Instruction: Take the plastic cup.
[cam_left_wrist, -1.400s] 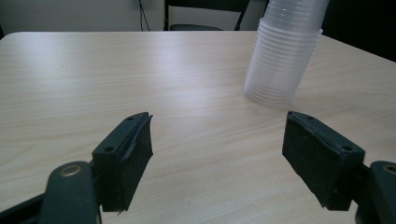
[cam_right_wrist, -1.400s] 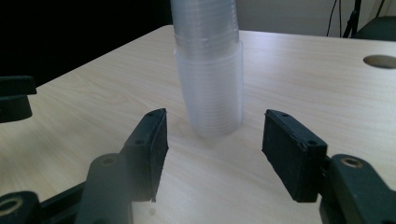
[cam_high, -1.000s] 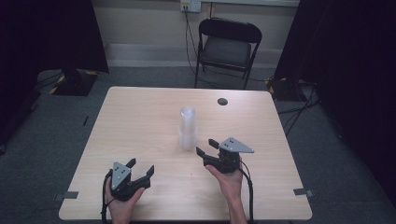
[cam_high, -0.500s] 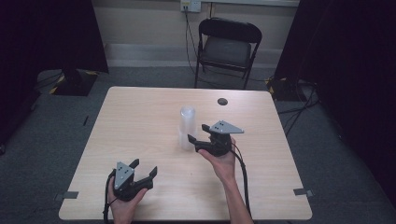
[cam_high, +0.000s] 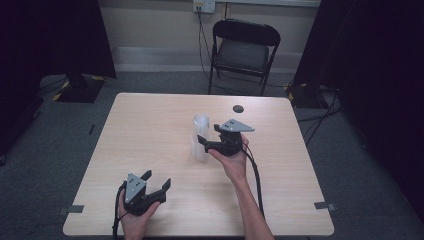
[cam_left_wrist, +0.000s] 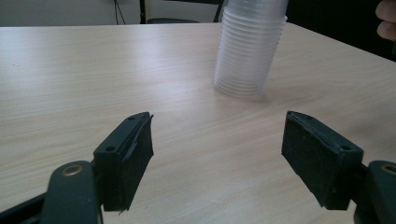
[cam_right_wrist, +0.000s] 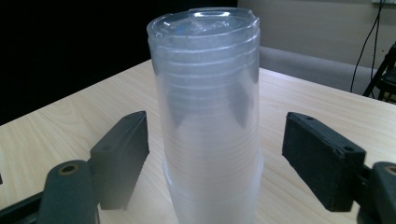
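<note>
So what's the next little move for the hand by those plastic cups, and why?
Probably ease the right gripper a bit further forward, then close it. Its jaws have just been opening and stand either side of the upside-down stack of cups, with gaps on both sides, so nothing is gripped yet.

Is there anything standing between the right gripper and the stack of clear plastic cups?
Nothing visible does. The right gripper is open, its jaws having just been opening, with the stack of clear plastic cups directly between them, pads apart from it.
</note>
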